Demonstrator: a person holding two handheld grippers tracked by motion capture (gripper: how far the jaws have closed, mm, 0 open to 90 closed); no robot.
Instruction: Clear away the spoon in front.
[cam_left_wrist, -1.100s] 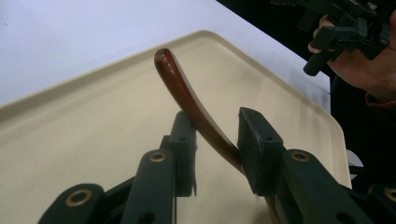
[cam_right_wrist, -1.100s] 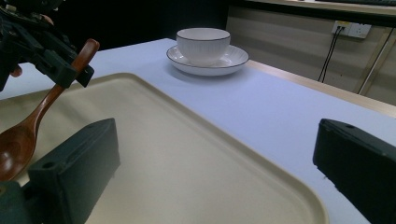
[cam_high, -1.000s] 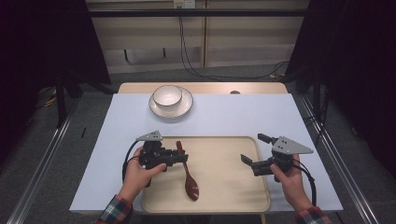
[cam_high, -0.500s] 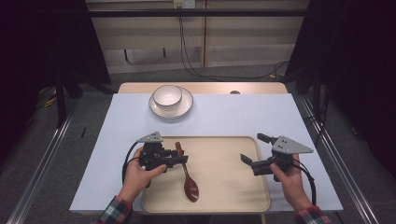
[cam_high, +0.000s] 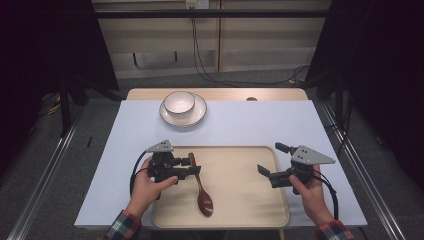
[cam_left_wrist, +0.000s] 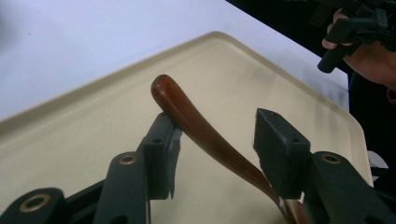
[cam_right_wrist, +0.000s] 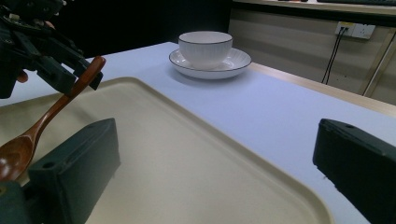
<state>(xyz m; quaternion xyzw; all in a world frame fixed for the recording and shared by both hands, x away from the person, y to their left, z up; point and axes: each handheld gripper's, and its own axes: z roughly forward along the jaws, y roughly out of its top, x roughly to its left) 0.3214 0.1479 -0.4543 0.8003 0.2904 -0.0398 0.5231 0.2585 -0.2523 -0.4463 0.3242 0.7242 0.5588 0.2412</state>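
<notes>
A dark brown wooden spoon (cam_high: 201, 192) lies with its bowl end on the beige tray (cam_high: 240, 185). Its handle (cam_left_wrist: 205, 130) slants up between the jaws of my left gripper (cam_high: 192, 169). Those jaws have just been opening: in the left gripper view one pad (cam_left_wrist: 173, 144) still touches the handle, while the other stands apart from it. The handle end (cam_right_wrist: 93, 65) leans against that gripper (cam_right_wrist: 46, 56) in the right gripper view. My right gripper (cam_high: 269, 159) hovers over the tray's right edge, open wide (cam_right_wrist: 219, 154) with nothing between its jaws.
A white bowl (cam_high: 179, 102) sits on a white saucer (cam_high: 192, 117) at the back of the pale blue table cover, also seen as bowl (cam_right_wrist: 205, 46) beyond the tray. A person's hand holds each gripper. Cables trail over the floor behind the table.
The left gripper's jaws have spread apart around the spoon handle. Both hands and the spoon stay where they were.
</notes>
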